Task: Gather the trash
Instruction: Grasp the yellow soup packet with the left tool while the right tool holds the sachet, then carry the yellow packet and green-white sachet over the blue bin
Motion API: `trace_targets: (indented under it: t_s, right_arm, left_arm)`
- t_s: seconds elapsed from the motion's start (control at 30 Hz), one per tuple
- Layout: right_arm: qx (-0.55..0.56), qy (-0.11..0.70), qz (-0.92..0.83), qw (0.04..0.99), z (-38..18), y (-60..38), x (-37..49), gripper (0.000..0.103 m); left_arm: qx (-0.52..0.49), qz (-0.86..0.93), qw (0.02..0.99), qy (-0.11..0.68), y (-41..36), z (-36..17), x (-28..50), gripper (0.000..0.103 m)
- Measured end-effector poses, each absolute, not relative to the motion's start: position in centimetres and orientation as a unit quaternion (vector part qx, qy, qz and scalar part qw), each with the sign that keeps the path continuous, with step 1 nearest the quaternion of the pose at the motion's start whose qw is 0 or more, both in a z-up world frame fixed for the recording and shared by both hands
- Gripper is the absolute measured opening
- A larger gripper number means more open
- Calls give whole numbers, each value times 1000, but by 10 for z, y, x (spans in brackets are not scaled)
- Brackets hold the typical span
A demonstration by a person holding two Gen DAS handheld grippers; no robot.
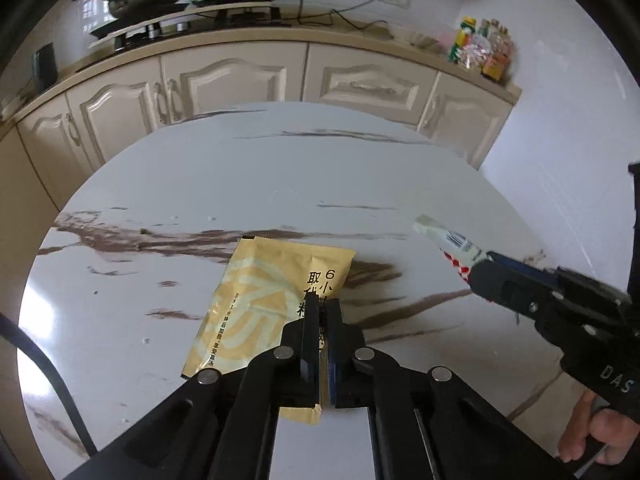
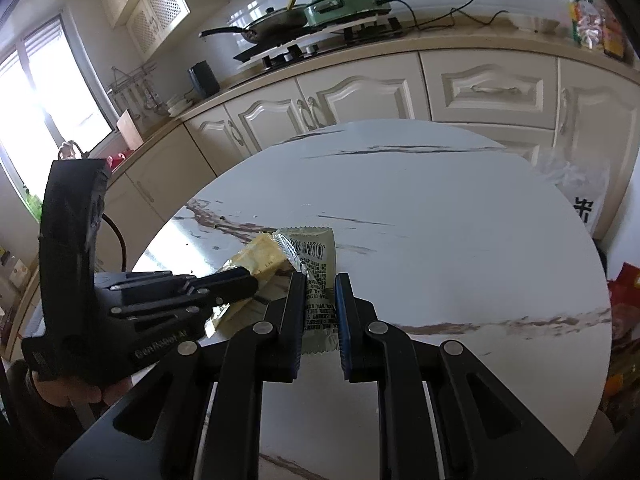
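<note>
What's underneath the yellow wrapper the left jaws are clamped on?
Only the marble table shows around the yellow wrapper. Whatever lies directly beneath it is covered.

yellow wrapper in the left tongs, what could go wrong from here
The left tongs pinch the yellow wrapper only at one edge, so the slick foil could slide out when carried. The right tongs hold a pale wrapper close beside it; the two tools might bump over the marble table.
</note>
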State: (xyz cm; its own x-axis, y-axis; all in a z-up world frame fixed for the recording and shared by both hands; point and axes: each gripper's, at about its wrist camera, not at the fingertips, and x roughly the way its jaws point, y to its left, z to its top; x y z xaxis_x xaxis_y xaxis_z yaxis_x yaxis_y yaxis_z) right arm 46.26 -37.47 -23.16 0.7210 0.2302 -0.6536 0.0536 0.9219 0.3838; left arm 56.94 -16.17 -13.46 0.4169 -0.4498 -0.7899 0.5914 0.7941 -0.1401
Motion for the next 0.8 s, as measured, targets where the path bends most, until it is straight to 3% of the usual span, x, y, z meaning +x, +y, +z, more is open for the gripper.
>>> trace_targets:
  t_s: [0.8]
  right_arm:
    - [161, 350, 91, 918, -190, -307, 455, 14]
  left_arm:
    - [39, -308, 871, 380, -56, -58, 498, 0]
